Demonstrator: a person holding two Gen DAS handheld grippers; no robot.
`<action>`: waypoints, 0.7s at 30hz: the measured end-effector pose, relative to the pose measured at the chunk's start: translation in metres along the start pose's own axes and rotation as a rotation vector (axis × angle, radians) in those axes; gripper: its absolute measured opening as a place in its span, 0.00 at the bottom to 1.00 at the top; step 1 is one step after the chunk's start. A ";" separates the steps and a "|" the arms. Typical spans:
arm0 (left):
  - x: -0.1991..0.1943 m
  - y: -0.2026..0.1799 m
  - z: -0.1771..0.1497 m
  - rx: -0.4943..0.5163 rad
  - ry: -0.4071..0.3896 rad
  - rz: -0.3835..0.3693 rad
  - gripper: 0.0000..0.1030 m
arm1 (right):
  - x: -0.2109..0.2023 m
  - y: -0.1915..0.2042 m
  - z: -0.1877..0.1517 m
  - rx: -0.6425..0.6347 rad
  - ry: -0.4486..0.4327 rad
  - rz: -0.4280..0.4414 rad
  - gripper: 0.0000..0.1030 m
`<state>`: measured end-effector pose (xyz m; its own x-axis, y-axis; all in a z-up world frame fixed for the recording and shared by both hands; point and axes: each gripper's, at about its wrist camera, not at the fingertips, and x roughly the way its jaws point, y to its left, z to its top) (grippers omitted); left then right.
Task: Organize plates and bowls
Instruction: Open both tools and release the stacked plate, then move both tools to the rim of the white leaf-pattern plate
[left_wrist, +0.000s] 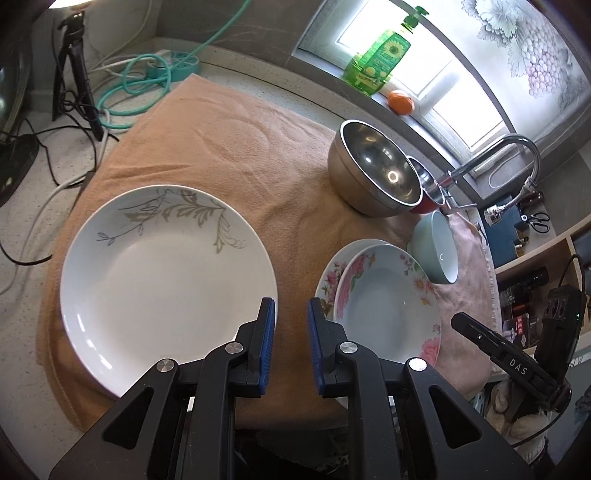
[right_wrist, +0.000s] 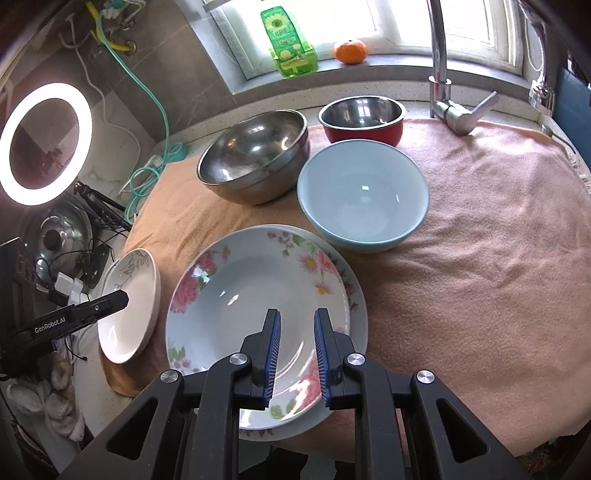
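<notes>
Blue-padded fingers of the left tool (left_wrist: 291, 314) stand a narrow gap apart with nothing between them, above the orange towel (left_wrist: 221, 147), between the white leaf-patterned plate (left_wrist: 166, 273) and the stacked flowered plates (left_wrist: 388, 299). Right tool (right_wrist: 297, 325): likewise nearly closed and empty, poised over the hollow of the top flowered plate (right_wrist: 258, 280), which sits on a second plate of the same pattern. Behind the stack stand a pale blue bowl (right_wrist: 364, 195), a large steel bowl (right_wrist: 255, 162) and a red bowl with steel lining (right_wrist: 362, 118), close together. Speckled counter (left_wrist: 258, 77), covered by the orange towel and, toward the sink side, a pink towel (right_wrist: 480, 240). Room: a sill with a green bottle (right_wrist: 288, 40) and an orange fruit (right_wrist: 351, 51) under a bright window; a chrome tap (right_wrist: 439, 55) at the back; a lit ring lamp (right_wrist: 44, 142), a tripod (left_wrist: 74, 70) and a teal hose (left_wrist: 147, 77) at the left.
</notes>
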<state>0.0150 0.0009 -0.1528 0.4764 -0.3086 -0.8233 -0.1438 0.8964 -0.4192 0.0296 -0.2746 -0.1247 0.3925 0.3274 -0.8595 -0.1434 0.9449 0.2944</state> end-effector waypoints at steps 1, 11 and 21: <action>-0.004 0.005 -0.001 -0.012 -0.008 0.006 0.15 | 0.000 0.005 0.001 -0.008 0.001 0.014 0.17; -0.033 0.055 -0.008 -0.113 -0.063 0.081 0.15 | 0.008 0.068 0.012 -0.164 -0.039 0.091 0.17; -0.049 0.104 -0.017 -0.207 -0.093 0.174 0.16 | 0.043 0.124 0.015 -0.240 0.054 0.153 0.17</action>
<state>-0.0377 0.1041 -0.1622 0.5049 -0.1169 -0.8552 -0.3997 0.8465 -0.3517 0.0426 -0.1433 -0.1188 0.3019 0.4592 -0.8355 -0.4104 0.8536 0.3209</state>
